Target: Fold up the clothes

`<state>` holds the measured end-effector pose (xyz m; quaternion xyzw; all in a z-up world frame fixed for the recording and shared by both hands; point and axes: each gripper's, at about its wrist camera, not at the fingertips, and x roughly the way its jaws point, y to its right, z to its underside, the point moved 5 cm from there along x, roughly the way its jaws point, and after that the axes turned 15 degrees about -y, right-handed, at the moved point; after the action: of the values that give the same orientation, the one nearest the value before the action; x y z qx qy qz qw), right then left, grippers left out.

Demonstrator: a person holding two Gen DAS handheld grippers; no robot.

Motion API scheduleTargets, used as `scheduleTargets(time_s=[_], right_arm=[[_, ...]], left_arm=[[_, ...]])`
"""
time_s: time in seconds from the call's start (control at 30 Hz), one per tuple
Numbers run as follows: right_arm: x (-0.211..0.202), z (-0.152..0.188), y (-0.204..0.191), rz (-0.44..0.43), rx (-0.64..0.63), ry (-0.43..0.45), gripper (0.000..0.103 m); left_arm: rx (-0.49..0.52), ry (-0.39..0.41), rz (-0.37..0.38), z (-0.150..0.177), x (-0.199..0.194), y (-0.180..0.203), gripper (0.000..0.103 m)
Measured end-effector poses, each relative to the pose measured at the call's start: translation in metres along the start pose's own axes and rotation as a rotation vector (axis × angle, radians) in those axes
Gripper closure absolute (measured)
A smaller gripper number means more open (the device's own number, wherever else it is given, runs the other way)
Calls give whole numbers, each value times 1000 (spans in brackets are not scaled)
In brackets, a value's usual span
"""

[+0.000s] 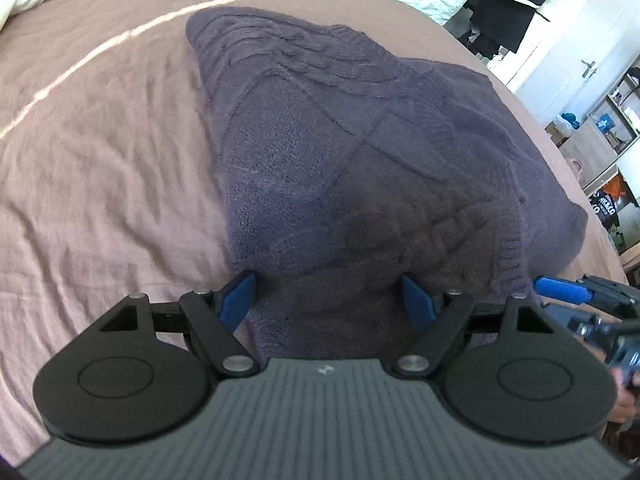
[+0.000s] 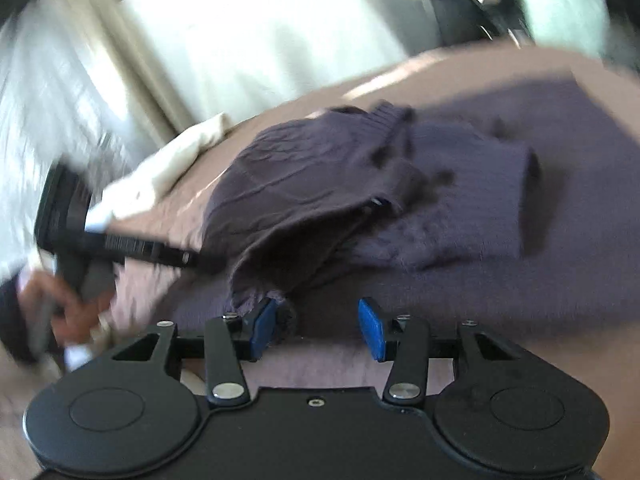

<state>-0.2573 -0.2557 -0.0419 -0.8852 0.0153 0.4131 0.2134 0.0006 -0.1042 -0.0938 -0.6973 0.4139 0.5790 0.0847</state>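
A dark purple cable-knit sweater point(image 1: 360, 132) lies partly folded on the mauve bedsheet point(image 1: 100, 152). My left gripper point(image 1: 329, 300) hovers over the sweater's near end, jaws wide open, with knit below the gap and no pad pressing on it. At the right edge shows one blue finger point(image 1: 560, 290) of the other gripper. In the blurred right wrist view the sweater point(image 2: 320, 184) is bunched, with a ribbed part folded on top. My right gripper point(image 2: 317, 328) stands open at its near edge; a raised hem brushes the left pad point(image 2: 262, 328). A hand point(image 2: 60, 308) holds the other tool at left.
A cream pillow point(image 2: 168, 160) lies at the bed's far side near a bright curtain point(image 2: 240, 32). Hanging clothes point(image 1: 508, 0), a white door point(image 1: 576, 60) and shelves point(image 1: 608, 120) stand beyond the bed's right edge. Bare sheet stretches left of the sweater.
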Motion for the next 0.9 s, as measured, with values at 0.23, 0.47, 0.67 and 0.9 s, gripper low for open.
scheduleTargets(time_s=[0.23,0.47,0.67,0.9], right_arm=[[-20,18,-10,45,-182,10,51],[2,10,-31,99,-262,18,51],[18,-4,-25,450,-312,92,93],[-9,-2,-19,326,-288,121,92]], left_arm=[[80,103,76,-5,-13,25,27],[254,64,76,6,-7,62,27],[287,-2,-6,11,16,68,27],[196,38,115,8,1,51,27]])
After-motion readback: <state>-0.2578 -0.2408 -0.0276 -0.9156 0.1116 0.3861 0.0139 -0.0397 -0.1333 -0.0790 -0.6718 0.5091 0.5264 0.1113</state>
